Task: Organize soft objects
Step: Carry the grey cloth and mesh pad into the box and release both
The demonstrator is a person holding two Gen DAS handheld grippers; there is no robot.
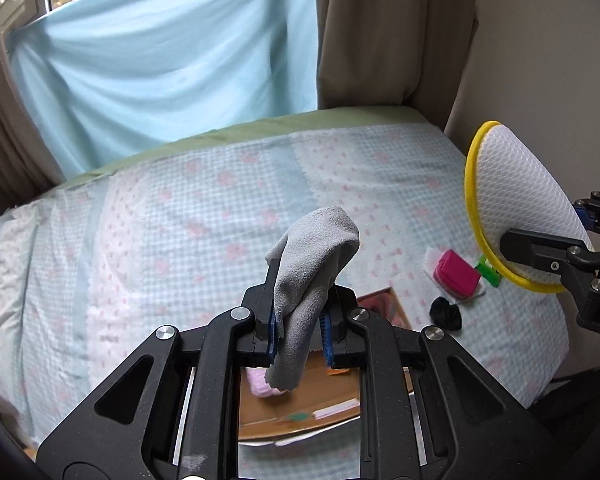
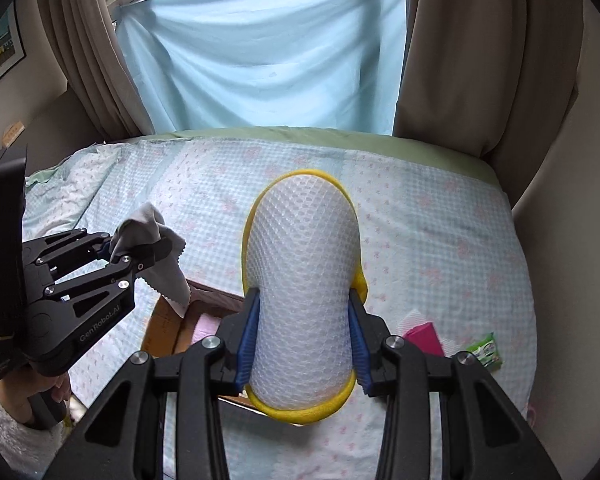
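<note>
My left gripper (image 1: 300, 328) is shut on a grey cloth (image 1: 312, 264), which drapes over its blue pads and hangs above an open cardboard box (image 1: 300, 408). The same left gripper (image 2: 140, 252) and grey cloth (image 2: 148, 228) show at the left of the right wrist view. My right gripper (image 2: 304, 344) is shut on a white mesh pouch with a yellow rim (image 2: 304, 280), held up over the bed. That pouch (image 1: 516, 200) and the right gripper (image 1: 548, 256) appear at the right of the left wrist view. A pink soft item (image 1: 264, 384) lies inside the box.
A magenta block (image 1: 458, 274) on a white tissue, a green packet (image 2: 488, 350) and a black fuzzy item (image 1: 446, 314) lie on the checked bedspread (image 1: 180, 220). The cardboard box (image 2: 168, 328) sits on the bed near its front. Curtains and a blue sheet hang behind. A hand (image 2: 56, 396) holds the left gripper's handle.
</note>
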